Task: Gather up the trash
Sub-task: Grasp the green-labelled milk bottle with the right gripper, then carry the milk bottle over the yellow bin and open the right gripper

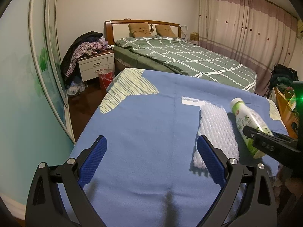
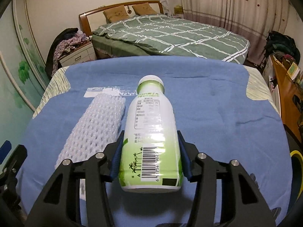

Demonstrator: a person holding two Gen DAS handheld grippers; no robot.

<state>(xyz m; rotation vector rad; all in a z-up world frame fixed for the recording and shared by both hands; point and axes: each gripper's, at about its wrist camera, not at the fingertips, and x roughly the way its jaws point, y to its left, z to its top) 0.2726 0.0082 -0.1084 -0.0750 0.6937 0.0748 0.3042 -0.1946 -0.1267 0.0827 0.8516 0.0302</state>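
Observation:
A white and green drink bottle (image 2: 151, 132) lies between the blue pads of my right gripper (image 2: 150, 138), which is shut on its lower body and holds it just above the blue cloth (image 2: 217, 113). The bottle also shows in the left wrist view (image 1: 248, 124), with the right gripper (image 1: 251, 134) on it. A white foam net sleeve (image 2: 92, 130) lies flat on the cloth left of the bottle; it also shows in the left wrist view (image 1: 215, 130). A strip of clear tape (image 2: 111, 91) lies behind it. My left gripper (image 1: 151, 147) is open and empty over the cloth, its right finger beside the sleeve.
The blue cloth covers a table with a striped sheet (image 1: 128, 87) beneath. Behind it is a bed with a green quilt (image 1: 189, 58). A red bucket (image 1: 105, 78) stands on the floor by a white nightstand (image 1: 96, 66). Cluttered shelves (image 2: 287, 87) are at the right.

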